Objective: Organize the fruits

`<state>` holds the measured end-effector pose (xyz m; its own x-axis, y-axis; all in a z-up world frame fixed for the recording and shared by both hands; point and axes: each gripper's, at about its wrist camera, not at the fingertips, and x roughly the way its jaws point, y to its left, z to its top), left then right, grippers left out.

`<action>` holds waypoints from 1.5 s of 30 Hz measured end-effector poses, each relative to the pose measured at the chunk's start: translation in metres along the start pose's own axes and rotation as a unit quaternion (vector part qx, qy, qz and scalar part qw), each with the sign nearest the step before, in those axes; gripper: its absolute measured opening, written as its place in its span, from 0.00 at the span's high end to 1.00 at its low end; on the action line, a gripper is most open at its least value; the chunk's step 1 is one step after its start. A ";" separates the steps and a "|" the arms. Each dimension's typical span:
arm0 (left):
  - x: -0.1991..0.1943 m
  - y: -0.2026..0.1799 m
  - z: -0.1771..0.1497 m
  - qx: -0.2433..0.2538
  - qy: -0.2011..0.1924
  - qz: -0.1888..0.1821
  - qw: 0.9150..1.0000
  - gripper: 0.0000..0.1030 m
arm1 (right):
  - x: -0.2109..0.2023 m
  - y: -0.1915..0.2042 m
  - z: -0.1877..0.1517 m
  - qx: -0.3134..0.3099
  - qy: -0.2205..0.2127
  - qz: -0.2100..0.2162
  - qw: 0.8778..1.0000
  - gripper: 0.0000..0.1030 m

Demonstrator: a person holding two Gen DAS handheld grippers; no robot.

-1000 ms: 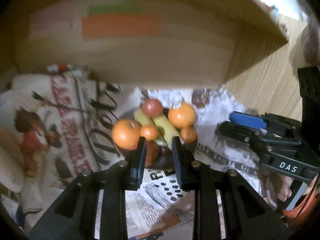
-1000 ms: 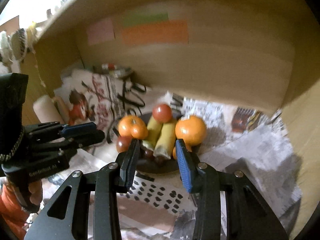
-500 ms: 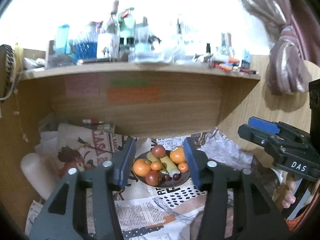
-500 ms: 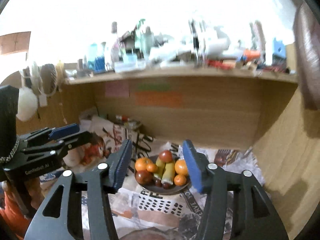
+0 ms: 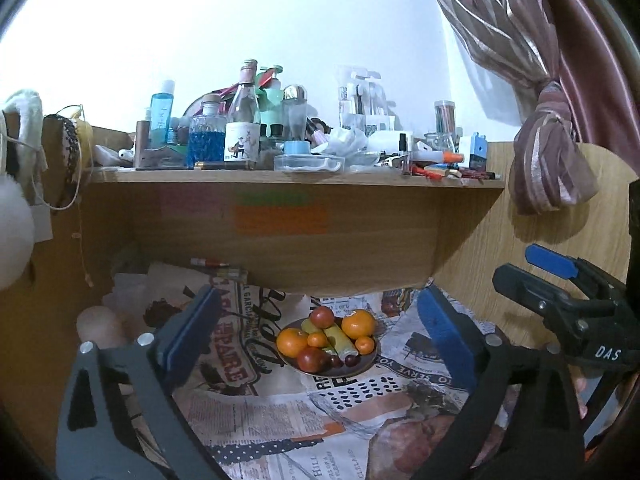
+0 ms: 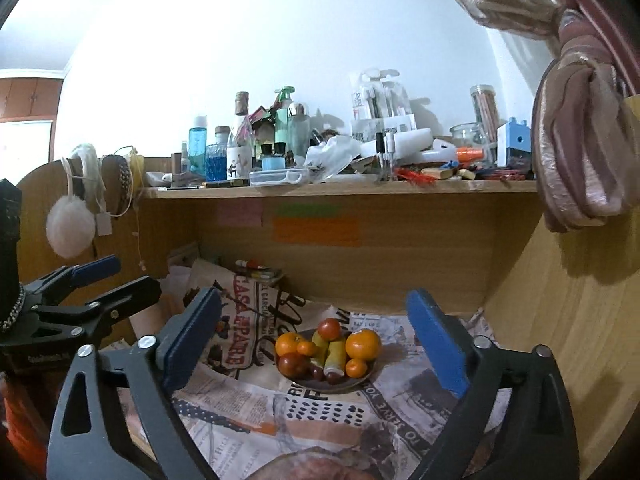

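Opening wide with nothing between their jaws, the left gripper (image 5: 316, 332) and right gripper (image 6: 314, 328) hang over the near edge of the newspaper-covered tabletop (image 6: 248, 408); farther in, mid-tabletop, the plate (image 6: 360, 382) holds oranges (image 6: 363, 345), bananas (image 6: 335, 354) and tomatoes (image 6: 329, 329), well apart from both; above the far edge, a shelf (image 6: 340, 191) carries bottles (image 6: 198, 148)

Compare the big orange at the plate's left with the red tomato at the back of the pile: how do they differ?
Colour: the left orange is bright orange; the back tomato is red.
Size: the left orange looks larger than the back tomato.
Place: the left orange sits at the plate's left edge; the back tomato perches highest, at the far ends of the bananas.
Shared: both are round, on the plate, untouched.
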<state>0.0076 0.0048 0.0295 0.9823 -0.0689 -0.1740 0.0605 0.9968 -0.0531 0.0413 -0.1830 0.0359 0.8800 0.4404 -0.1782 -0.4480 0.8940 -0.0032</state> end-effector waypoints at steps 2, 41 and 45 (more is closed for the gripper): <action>-0.004 0.000 -0.001 -0.002 -0.003 0.002 1.000 0.01 | -0.005 0.001 0.000 0.001 -0.004 -0.004 1.000 0.01; -0.007 -0.006 -0.003 0.014 -0.015 0.003 1.000 0.00 | -0.012 0.001 -0.003 0.009 -0.005 -0.014 1.000 0.00; -0.006 -0.007 -0.003 0.011 -0.014 0.002 1.000 0.00 | -0.012 0.001 -0.004 0.006 -0.005 -0.018 1.000 0.00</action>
<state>0.0007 -0.0018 0.0282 0.9872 -0.0634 -0.1460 0.0594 0.9977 -0.0316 0.0300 -0.1879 0.0344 0.8966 0.4092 -0.1691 -0.4148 0.9099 0.0024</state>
